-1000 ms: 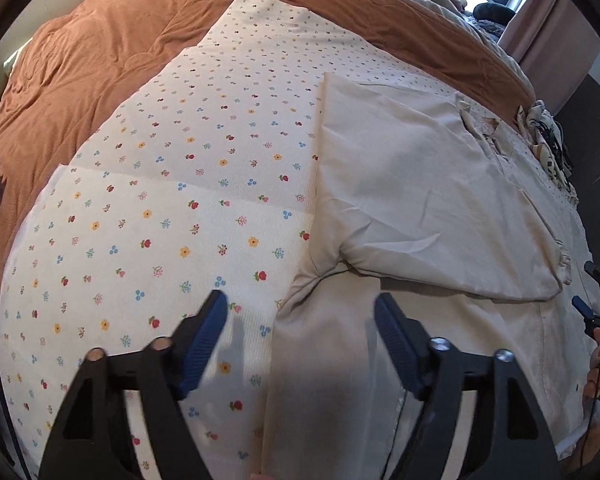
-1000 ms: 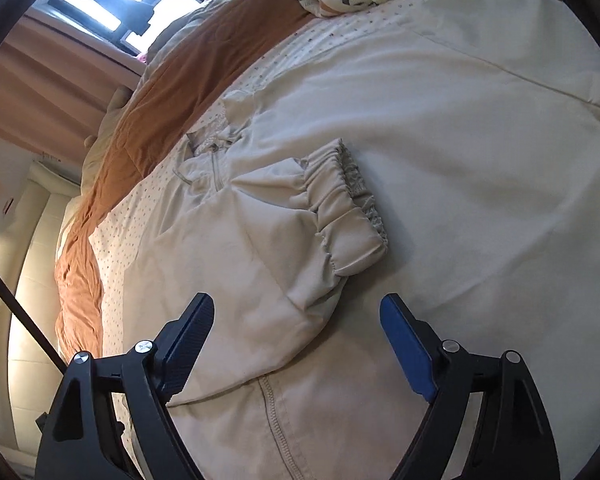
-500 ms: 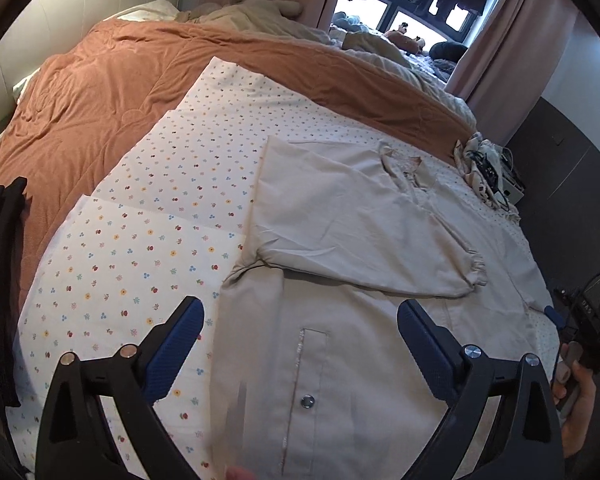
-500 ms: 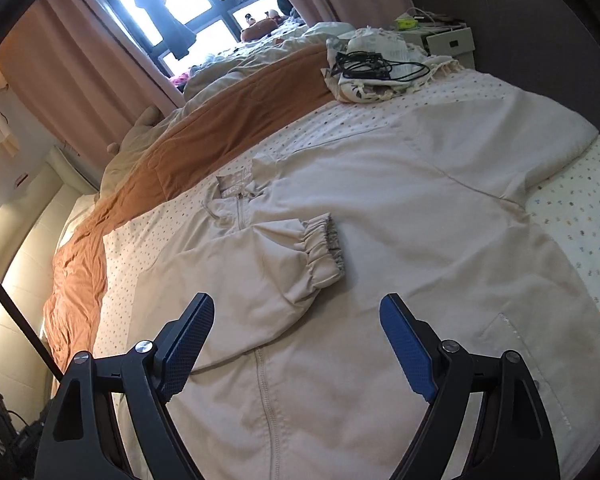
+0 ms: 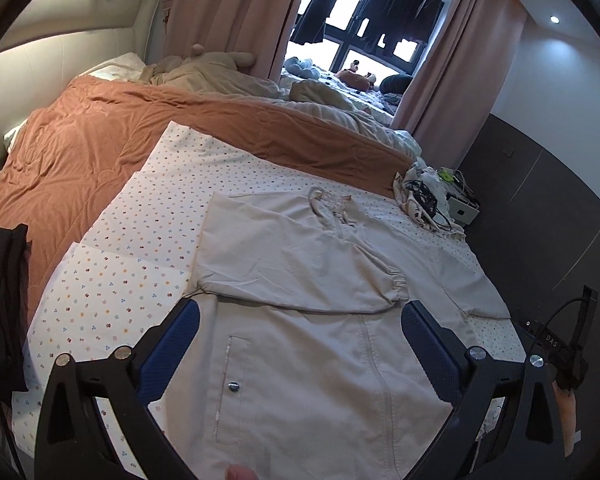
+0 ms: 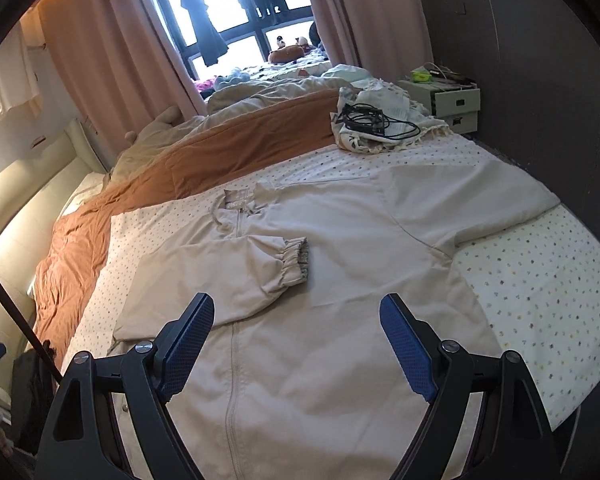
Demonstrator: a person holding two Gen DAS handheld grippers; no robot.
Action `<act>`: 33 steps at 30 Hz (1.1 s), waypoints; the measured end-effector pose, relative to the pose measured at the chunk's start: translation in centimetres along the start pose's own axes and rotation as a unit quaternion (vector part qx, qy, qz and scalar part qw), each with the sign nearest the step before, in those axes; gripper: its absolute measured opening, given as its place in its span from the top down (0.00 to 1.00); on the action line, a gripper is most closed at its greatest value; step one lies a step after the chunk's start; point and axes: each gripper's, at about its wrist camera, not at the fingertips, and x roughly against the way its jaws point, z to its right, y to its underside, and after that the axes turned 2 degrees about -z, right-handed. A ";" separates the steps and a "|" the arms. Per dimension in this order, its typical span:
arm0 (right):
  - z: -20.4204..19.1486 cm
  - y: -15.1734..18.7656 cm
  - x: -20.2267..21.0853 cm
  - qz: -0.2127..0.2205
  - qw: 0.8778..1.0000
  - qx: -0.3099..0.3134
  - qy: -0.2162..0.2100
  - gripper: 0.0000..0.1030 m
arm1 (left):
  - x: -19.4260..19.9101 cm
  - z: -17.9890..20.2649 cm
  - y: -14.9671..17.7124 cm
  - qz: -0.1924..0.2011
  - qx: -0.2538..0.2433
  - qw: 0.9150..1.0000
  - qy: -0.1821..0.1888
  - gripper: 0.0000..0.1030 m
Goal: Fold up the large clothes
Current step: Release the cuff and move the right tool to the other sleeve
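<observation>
A beige zip jacket (image 5: 300,360) (image 6: 340,320) lies front up on a dotted sheet (image 5: 140,264) (image 6: 540,288) on the bed. One sleeve (image 5: 292,268) (image 6: 228,264) is folded across the chest, its gathered cuff (image 6: 296,258) near the zip. The other sleeve (image 6: 472,200) lies spread out toward the bed's right side. My left gripper (image 5: 300,320) hangs above the jacket's lower half, its jaws opening wide with nothing between them. Over the hem, my right gripper (image 6: 296,312) is open and holds nothing.
An orange-brown blanket (image 5: 100,140) (image 6: 220,152) covers the far half of the bed. A cloth bundle with black cables (image 5: 424,196) (image 6: 376,124) sits at the far right corner, a white bedside drawer unit (image 6: 452,104) beyond it. Dark fabric (image 5: 0,300) hangs at the left.
Both grippers have risen and pulled back from the jacket, so more of the bed and room shows. The left jaws have spread wider. The folded sleeve lies still.
</observation>
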 end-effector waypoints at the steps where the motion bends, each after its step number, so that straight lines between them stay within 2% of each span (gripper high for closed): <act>1: 0.3 0.0 0.6 0.001 1.000 0.004 -0.001 0.18 | 0.3 0.8 0.0 0.001 -0.006 1.000 0.003 0.00; 6: 2.7 0.0 4.9 0.015 1.000 0.016 0.022 0.18 | 1.5 4.9 0.3 0.015 -0.030 0.999 0.019 0.00; 13: 5.4 0.5 10.2 0.042 0.997 0.027 0.062 0.18 | 2.3 11.5 0.2 0.026 -0.045 0.995 0.080 0.00; 16: 6.9 0.7 11.7 0.056 0.995 0.015 0.082 0.18 | 2.5 14.3 0.4 0.049 -0.060 0.994 0.082 0.00; 24: 11.1 0.6 11.3 0.059 0.993 -0.040 0.099 0.18 | 0.8 21.3 1.9 0.079 -0.149 0.984 0.063 0.00; 28: 13.5 0.4 9.6 0.049 0.991 -0.066 0.106 0.18 | -1.5 23.5 1.9 0.067 -0.147 0.983 0.087 0.00; 31: 15.3 0.0 8.6 0.047 0.989 -0.089 0.113 0.18 | -3.4 24.8 2.1 0.074 -0.151 0.982 0.088 0.00; 33: 16.1 -0.5 7.0 0.035 0.987 -0.097 0.123 0.18 | -5.3 25.5 2.1 0.064 -0.151 0.983 0.087 0.00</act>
